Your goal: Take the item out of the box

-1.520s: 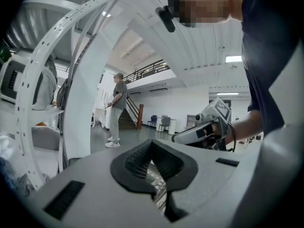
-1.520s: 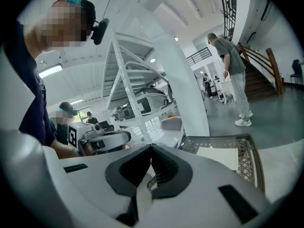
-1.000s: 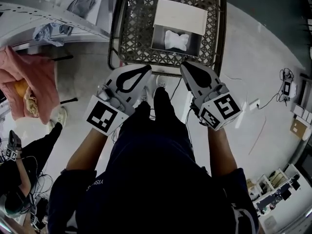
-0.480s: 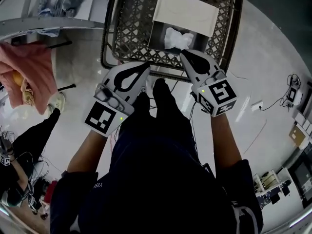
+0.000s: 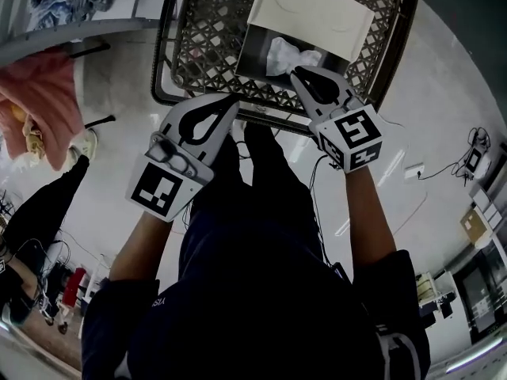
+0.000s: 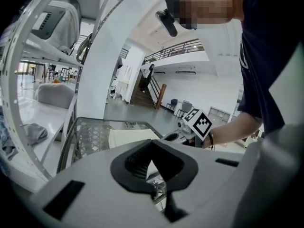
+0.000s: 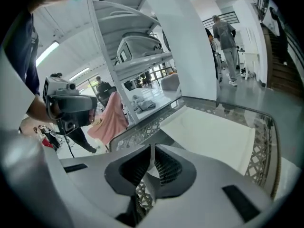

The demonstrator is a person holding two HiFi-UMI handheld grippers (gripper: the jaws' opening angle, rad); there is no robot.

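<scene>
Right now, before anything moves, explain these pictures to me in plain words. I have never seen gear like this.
There is no machine here. A person holds a grey-white hand tool, called a gripper, in each hand. The head view comes from a camera on the person's head and looks steeply down. The left gripper shows at its left and the right gripper at its right. The two gripper views come from cameras riding on the tools, each looking along its own jaws. Both pairs of jaws are closed with nothing between them. In front stands a dark wire-mesh basket. In it lies an open grey box with a cream flap, and in the box is a crumpled white item. The right gripper appears close to the box's near edge. The item has not been taken out yet.
</scene>
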